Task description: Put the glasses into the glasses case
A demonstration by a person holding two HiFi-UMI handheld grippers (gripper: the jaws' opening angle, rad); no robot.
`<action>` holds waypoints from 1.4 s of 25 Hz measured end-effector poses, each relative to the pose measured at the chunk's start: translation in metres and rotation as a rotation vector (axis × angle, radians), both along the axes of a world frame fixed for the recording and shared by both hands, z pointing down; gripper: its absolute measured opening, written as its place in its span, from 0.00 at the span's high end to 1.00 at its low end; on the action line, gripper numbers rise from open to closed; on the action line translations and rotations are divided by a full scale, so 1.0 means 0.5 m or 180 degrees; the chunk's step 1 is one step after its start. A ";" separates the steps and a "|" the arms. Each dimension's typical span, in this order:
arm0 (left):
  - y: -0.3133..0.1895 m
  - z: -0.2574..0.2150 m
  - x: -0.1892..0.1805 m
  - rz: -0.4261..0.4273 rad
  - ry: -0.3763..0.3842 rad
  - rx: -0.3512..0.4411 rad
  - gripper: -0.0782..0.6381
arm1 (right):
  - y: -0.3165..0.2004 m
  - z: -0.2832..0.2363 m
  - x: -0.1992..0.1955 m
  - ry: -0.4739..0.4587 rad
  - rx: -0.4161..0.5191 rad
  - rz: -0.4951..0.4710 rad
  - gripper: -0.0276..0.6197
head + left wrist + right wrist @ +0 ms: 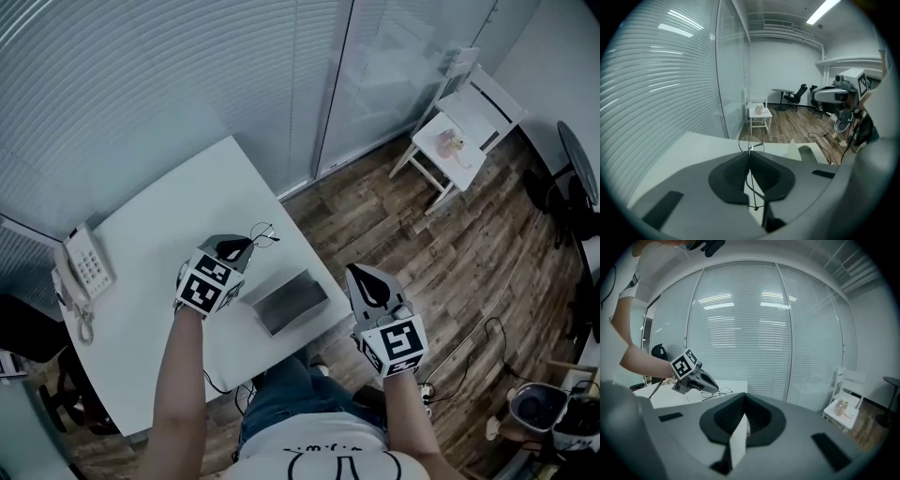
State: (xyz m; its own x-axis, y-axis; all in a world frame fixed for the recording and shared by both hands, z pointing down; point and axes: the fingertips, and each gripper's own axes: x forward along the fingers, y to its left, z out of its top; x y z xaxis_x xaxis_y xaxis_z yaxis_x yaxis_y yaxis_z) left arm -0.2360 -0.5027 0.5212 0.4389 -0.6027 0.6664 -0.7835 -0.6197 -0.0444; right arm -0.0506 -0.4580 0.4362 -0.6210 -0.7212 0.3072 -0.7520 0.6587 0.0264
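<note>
My left gripper (246, 247) pinches the thin black wire-rimmed glasses (265, 232); the grey oblong glasses case (292, 300) lies just beside it, rightward.

A white table (159, 225) bears a telephone (86, 267) and a grey glasses case (291, 300).
</note>
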 end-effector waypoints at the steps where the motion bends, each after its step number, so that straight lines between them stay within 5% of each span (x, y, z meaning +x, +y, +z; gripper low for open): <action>1: 0.010 -0.016 0.004 -0.0005 -0.0006 0.0043 0.86 | 0.011 -0.012 0.005 -0.0019 0.0032 0.0003 0.94; 16: 0.136 -0.095 0.118 0.0117 -0.0062 0.0320 0.86 | 0.157 -0.053 0.088 -0.0179 0.0140 0.0151 0.94; 28: 0.211 0.004 0.208 0.0229 -0.0247 0.0341 0.86 | 0.249 0.022 0.135 -0.0147 -0.0142 0.0271 0.94; 35: 0.221 0.086 0.230 0.0315 -0.0638 0.0286 0.86 | 0.277 0.075 0.167 -0.0121 -0.0311 0.0367 0.94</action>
